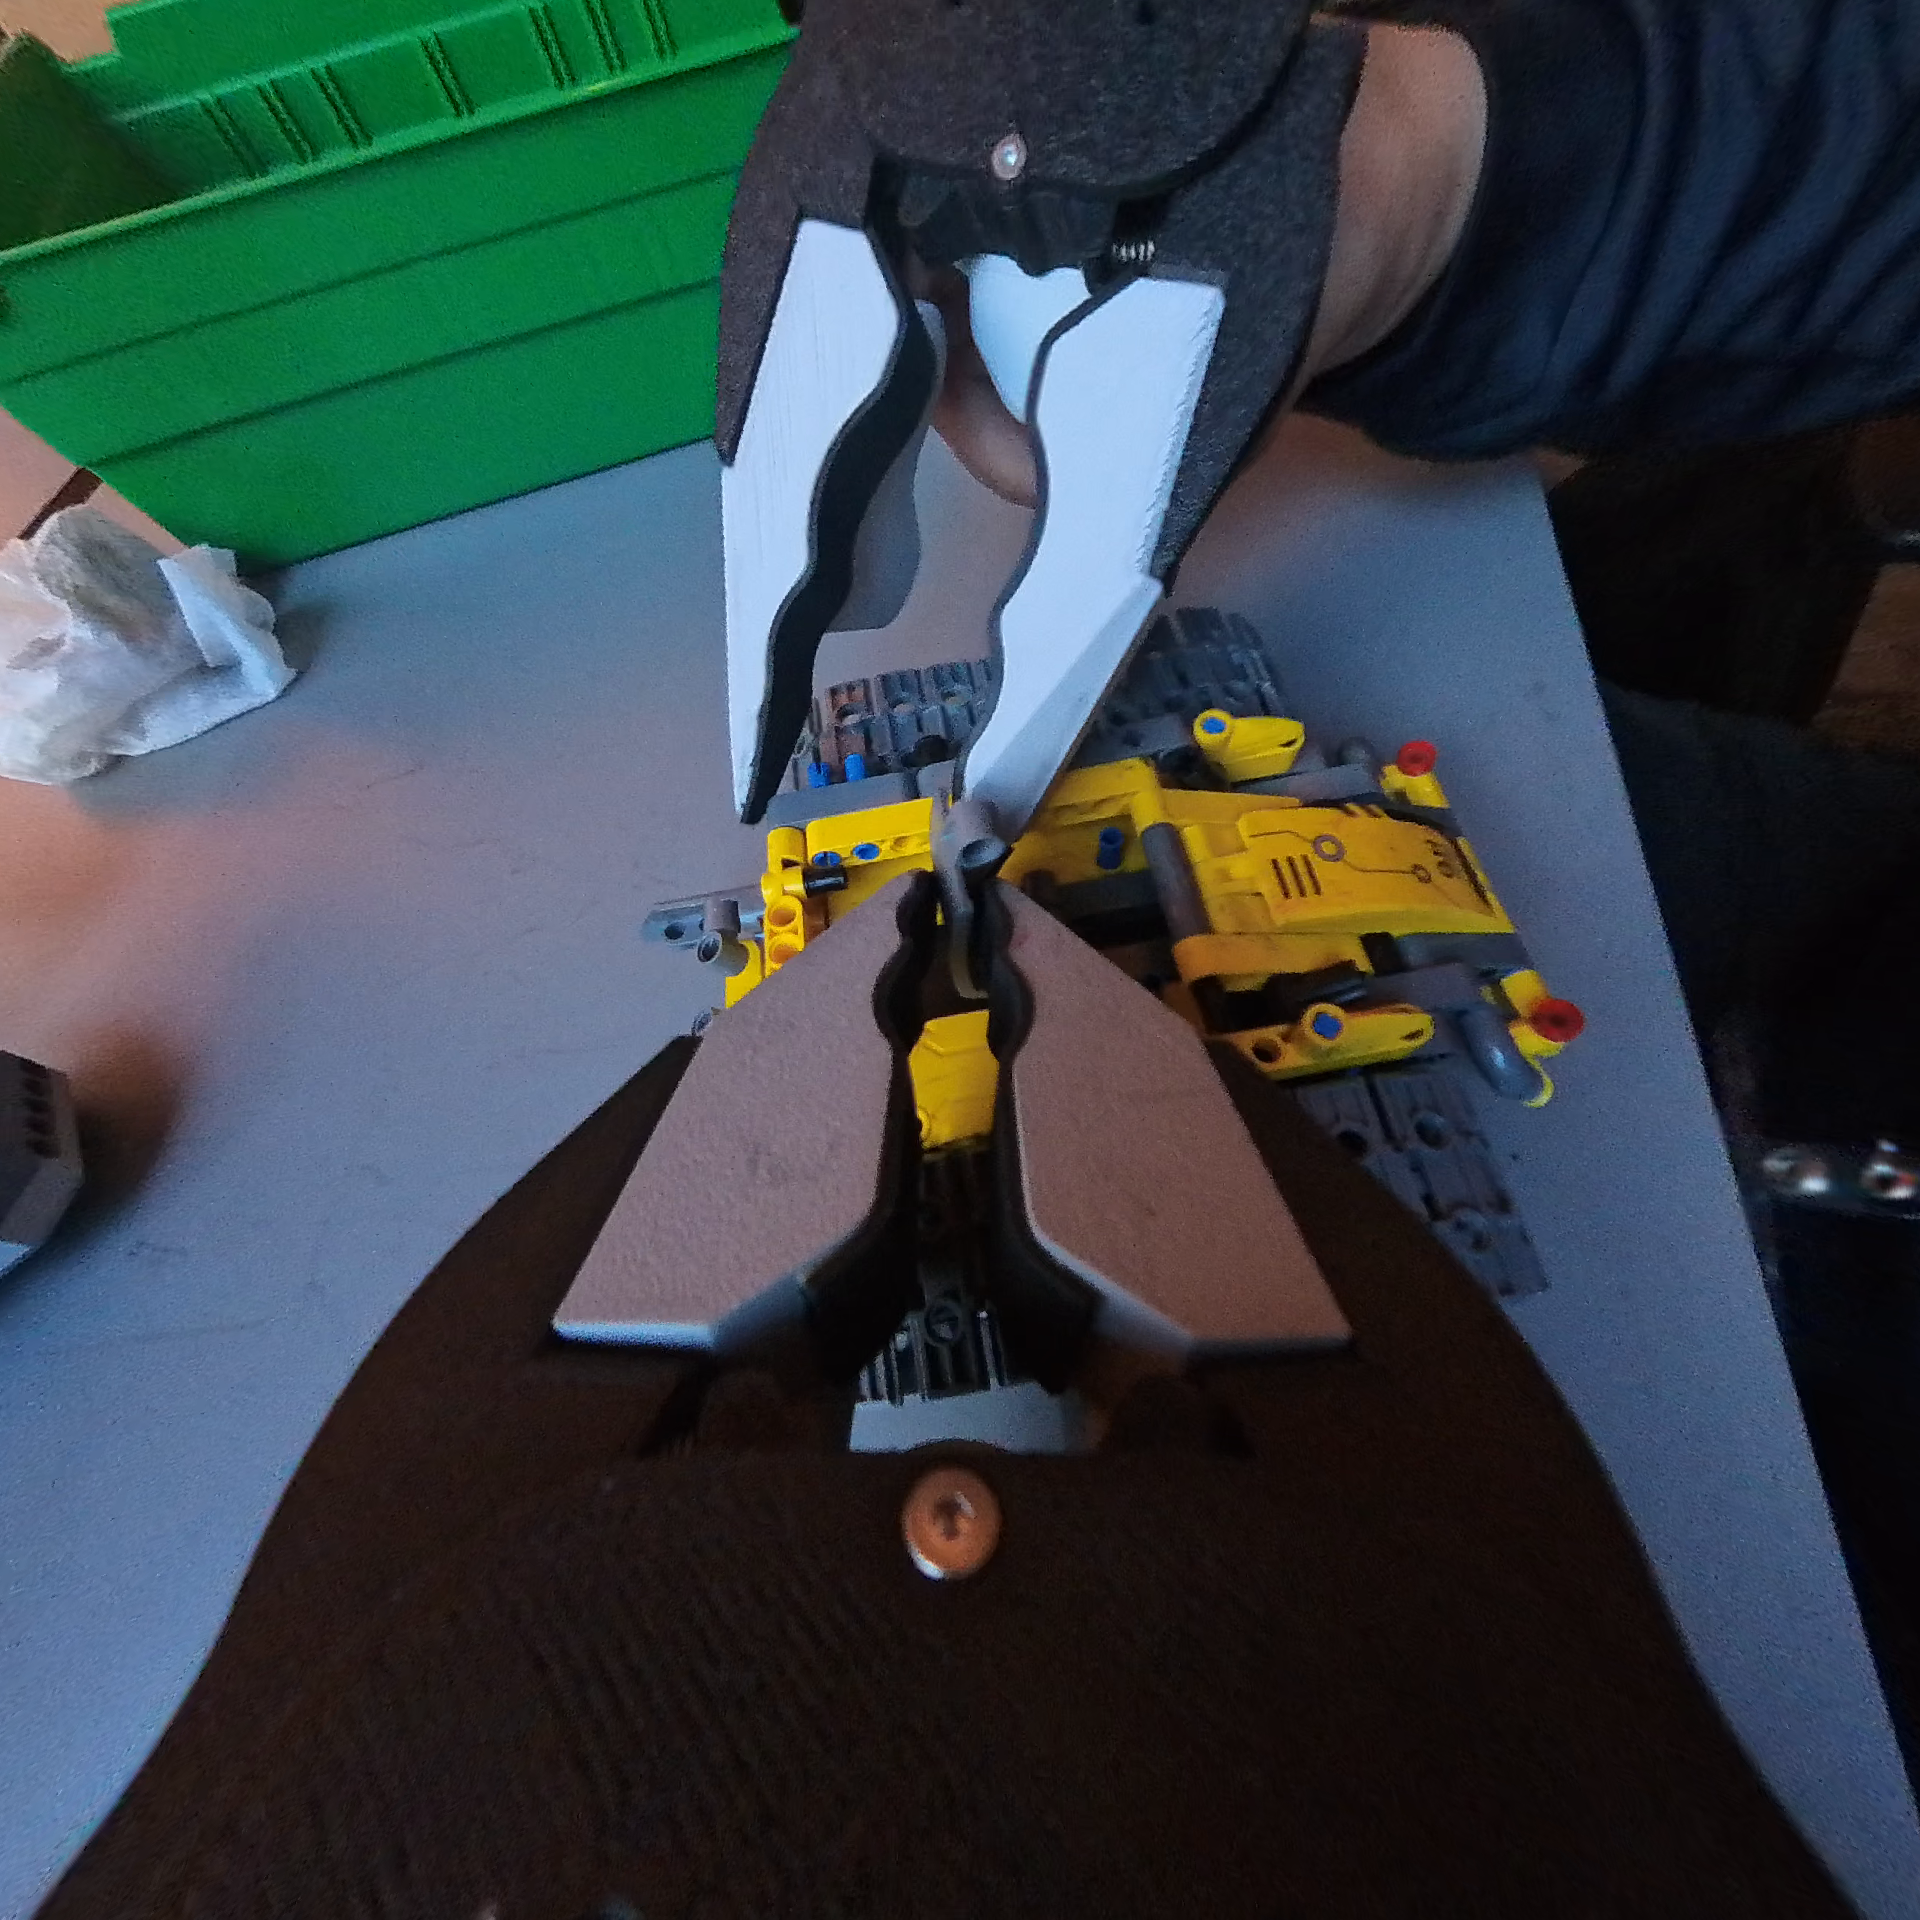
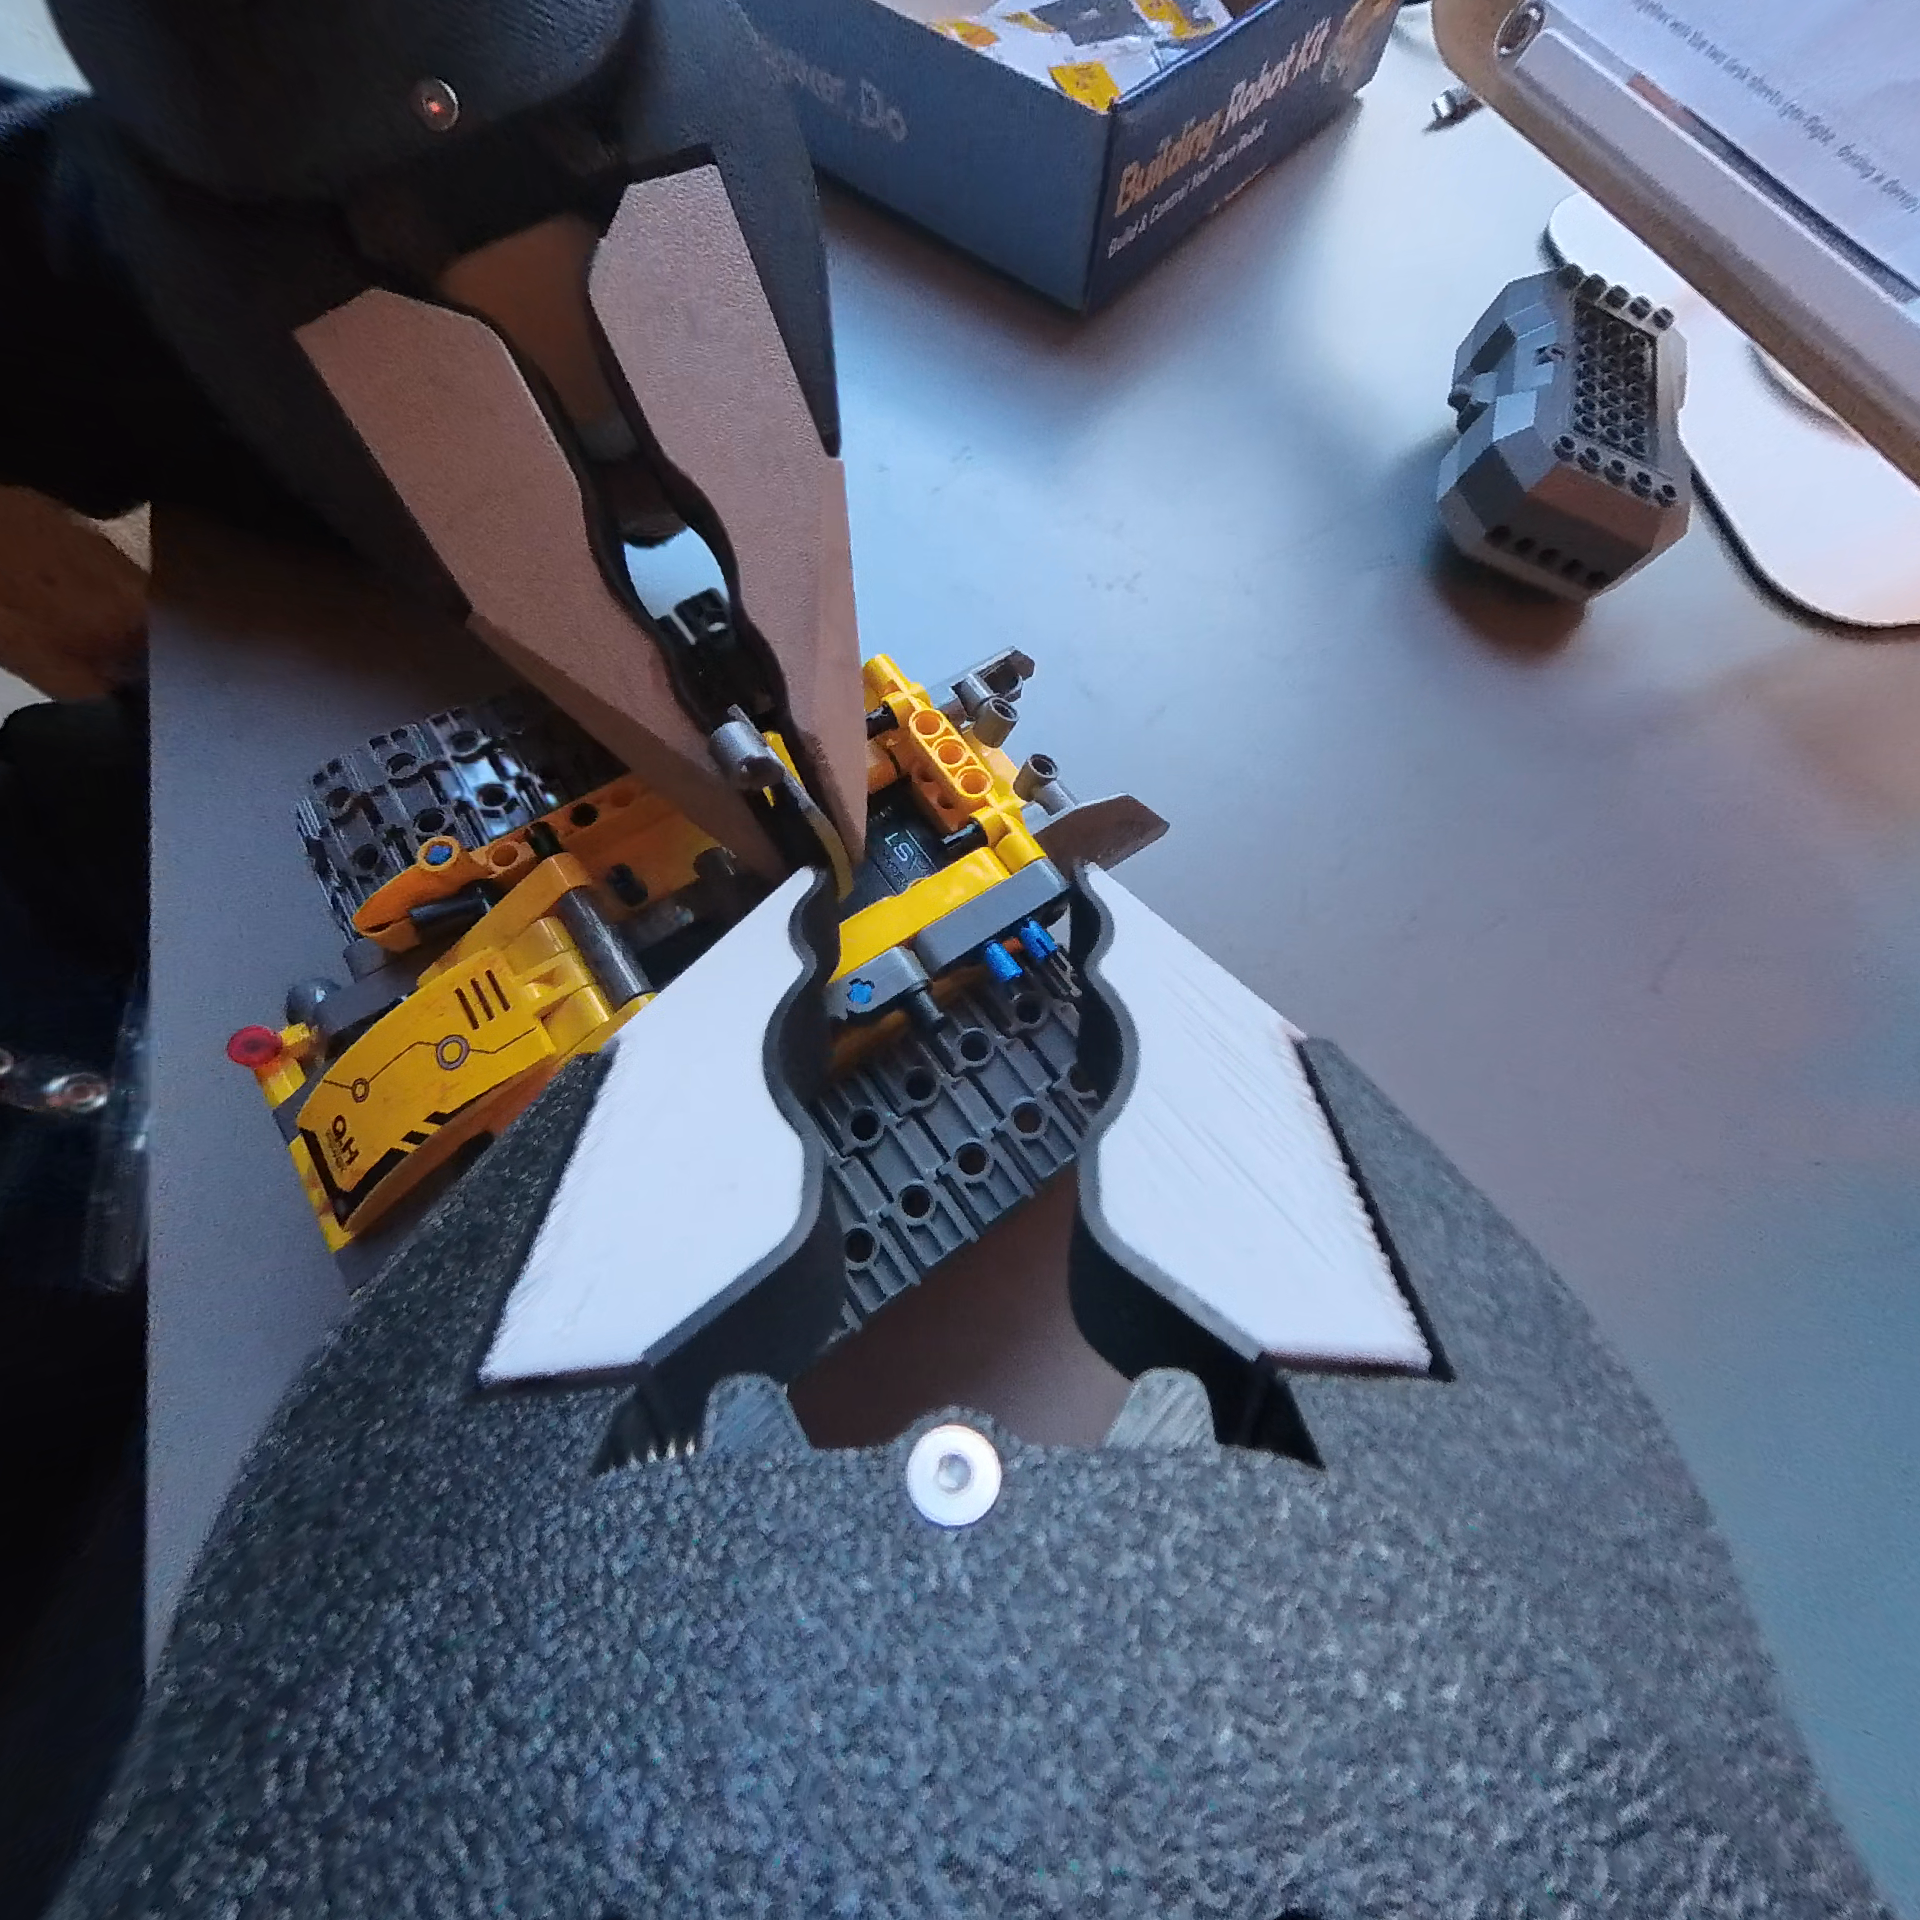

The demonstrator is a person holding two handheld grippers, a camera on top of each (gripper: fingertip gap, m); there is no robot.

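A yellow and grey brick-built tracked vehicle [image 1: 1299,873] lies on the grey table [image 1: 468,935]. My left gripper [image 1: 961,904], with brown fingers, is shut on a small grey connector piece [image 1: 971,842] at the vehicle's front end. My right gripper [image 1: 868,805], with white fingers, comes from the far side, open, its tips on either side of the grey and yellow frame. In the right wrist view my right gripper [image 2: 948,883] is open around the frame over the vehicle [image 2: 468,1029]. The left gripper [image 2: 821,852] pinches the grey piece [image 2: 743,753] there.
A green crate [image 1: 364,291] stands at the back left, with crumpled white tissue [image 1: 114,644] beside it. A blue cardboard box [image 2: 1091,135], a grey brick block [image 2: 1569,436] and a silver monitor base [image 2: 1818,499] sit farther off. The table edge [image 1: 1621,727] runs close by the vehicle. Only a small space, under 4 cm, lies between the two pairs of fingers. My right gripper's tips are some 20 cm from the grey brick block [image 2: 1569,436].
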